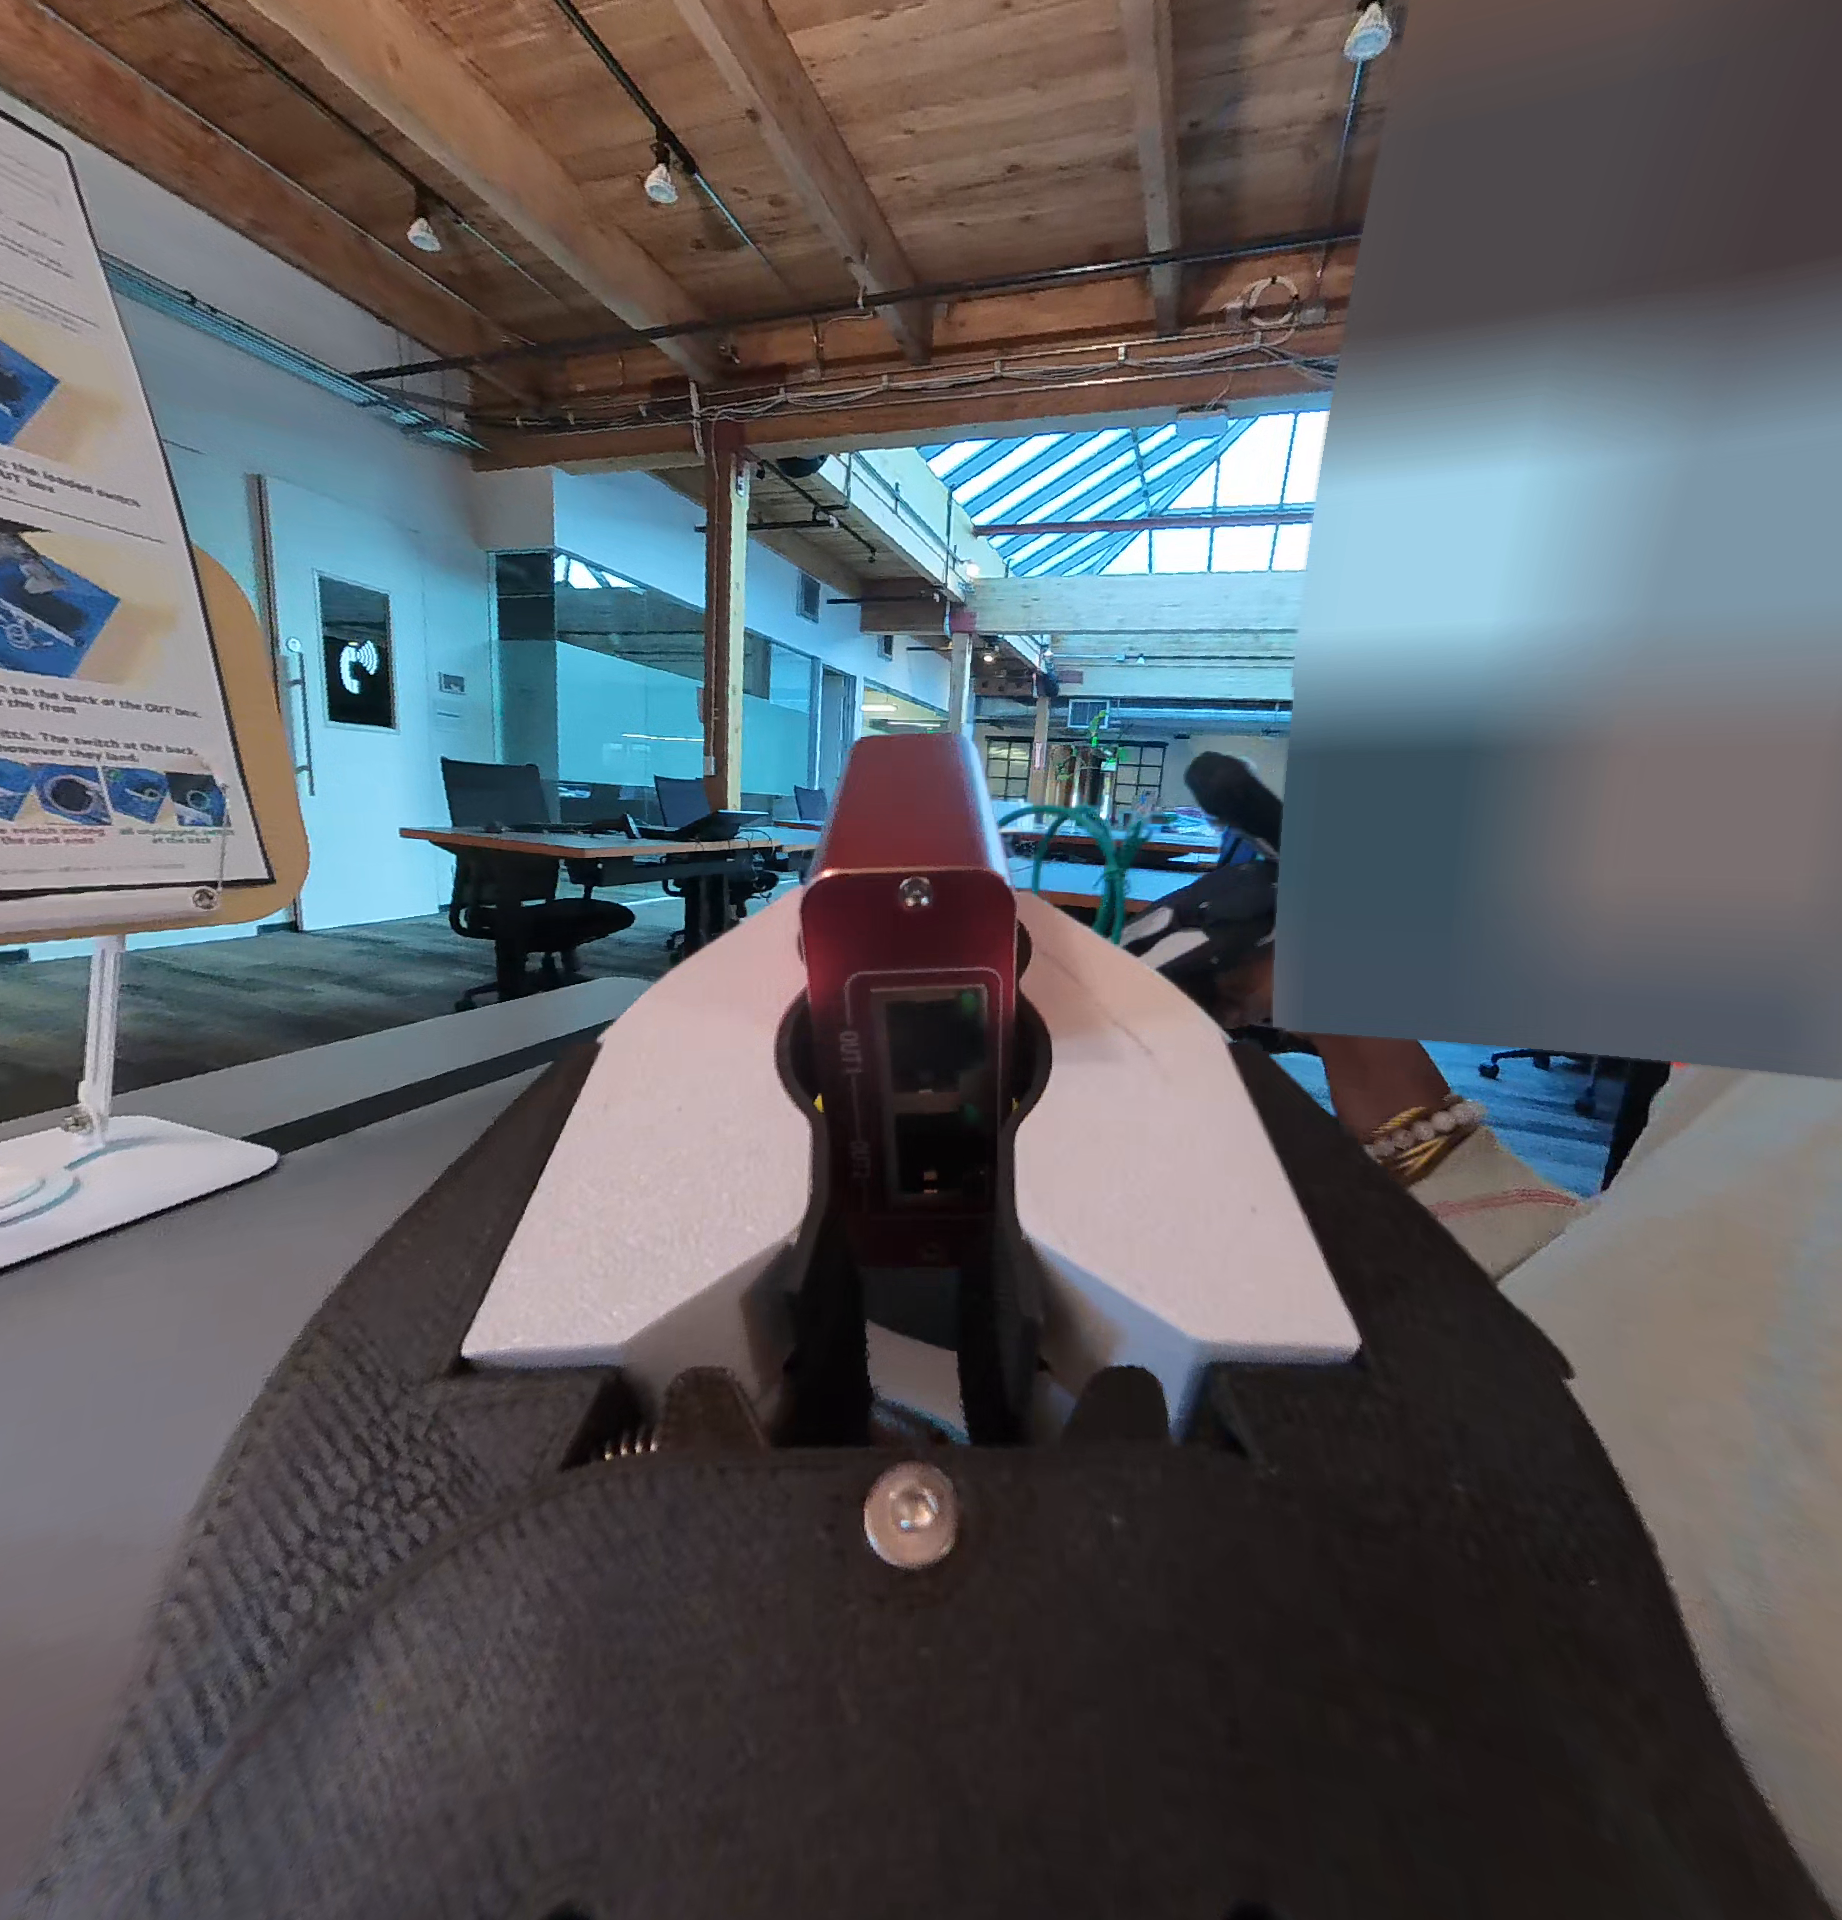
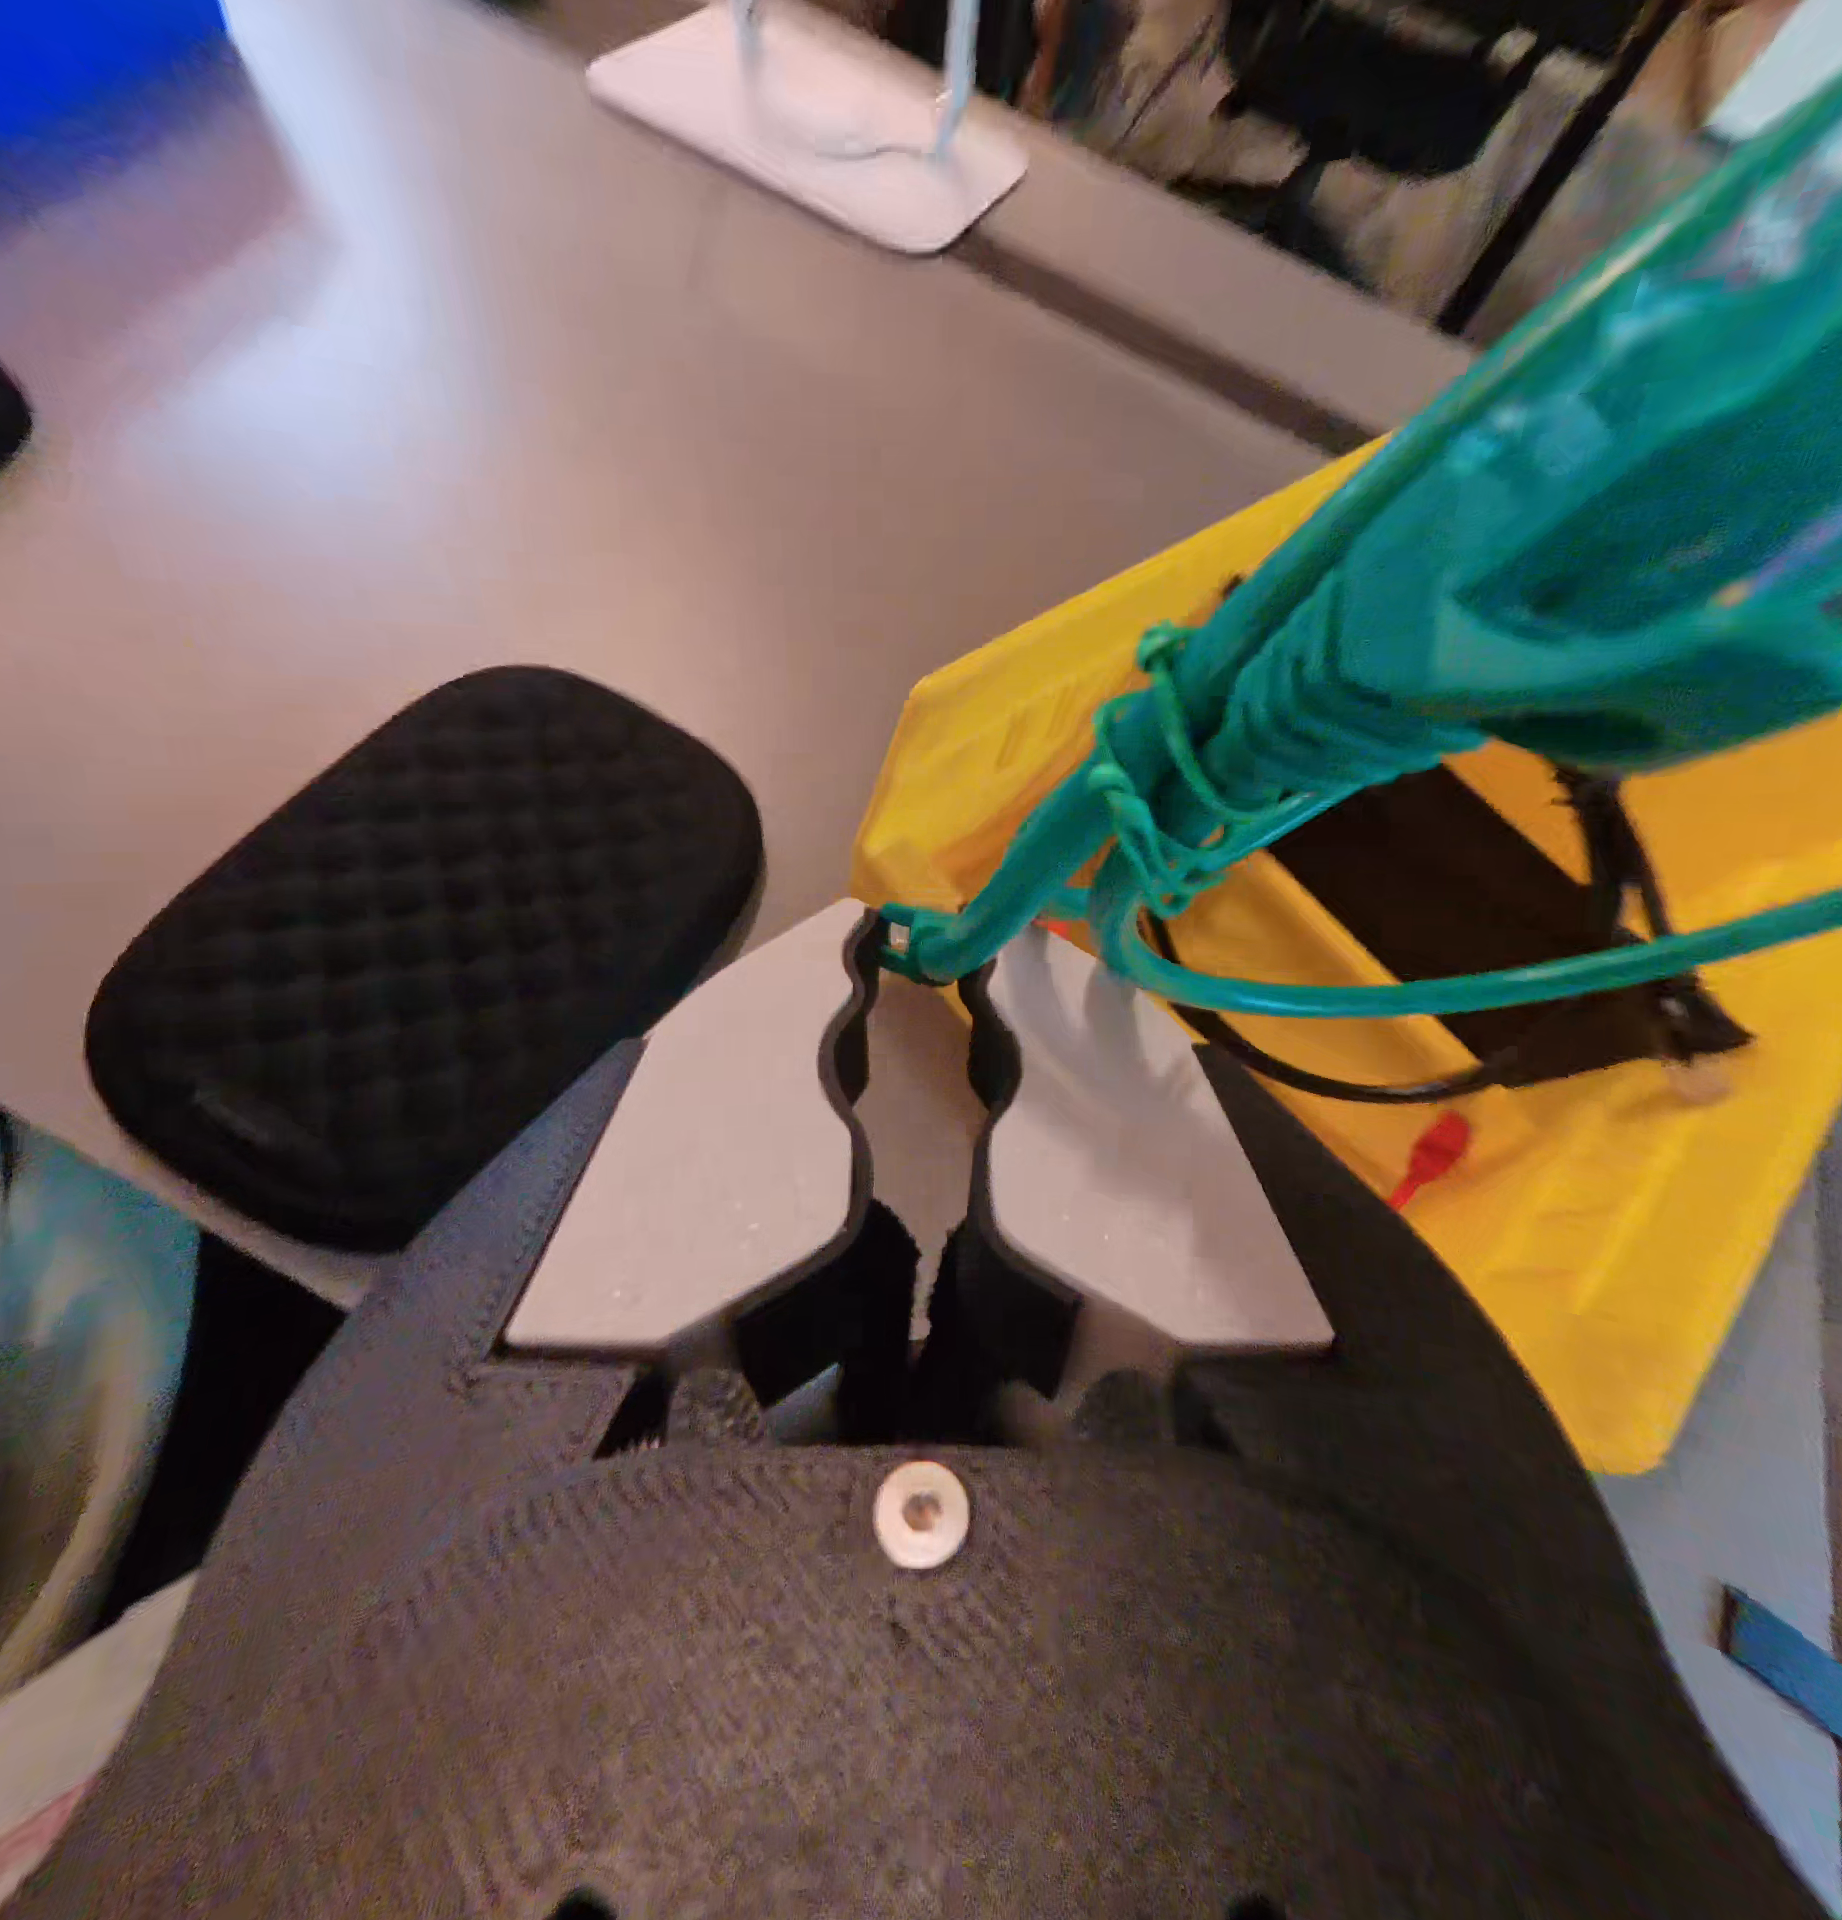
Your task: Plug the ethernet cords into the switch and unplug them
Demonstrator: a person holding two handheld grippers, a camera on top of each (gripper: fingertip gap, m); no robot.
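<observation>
In the left wrist view my left gripper point(image 1: 912, 940) is shut on a red switch point(image 1: 901, 810) and holds it in the air. The switch's end face with two empty ports point(image 1: 932, 1101) faces the camera. In the right wrist view my right gripper point(image 2: 922, 948) is shut on the plug end of a green ethernet cord point(image 2: 1010, 894) at the fingertips. The rest of that cord, tied in a bundle point(image 2: 1519, 540), hangs up and to the right, close to the camera. The green cord also shows far off in the left wrist view point(image 1: 1099, 847).
A yellow bin point(image 2: 1000, 727) holding a black cord and a red cord point(image 2: 1431, 1153) lies under the right gripper. A black padded rest point(image 2: 429, 935) sits on the grey table point(image 2: 584, 468). An instruction sheet point(image 1: 65, 520) on a white stand point(image 1: 117, 1164) stands left. A person's braceleted wrist point(image 1: 1421, 1132) is at right. The grippers' ends are close to 40 centimetres from one another.
</observation>
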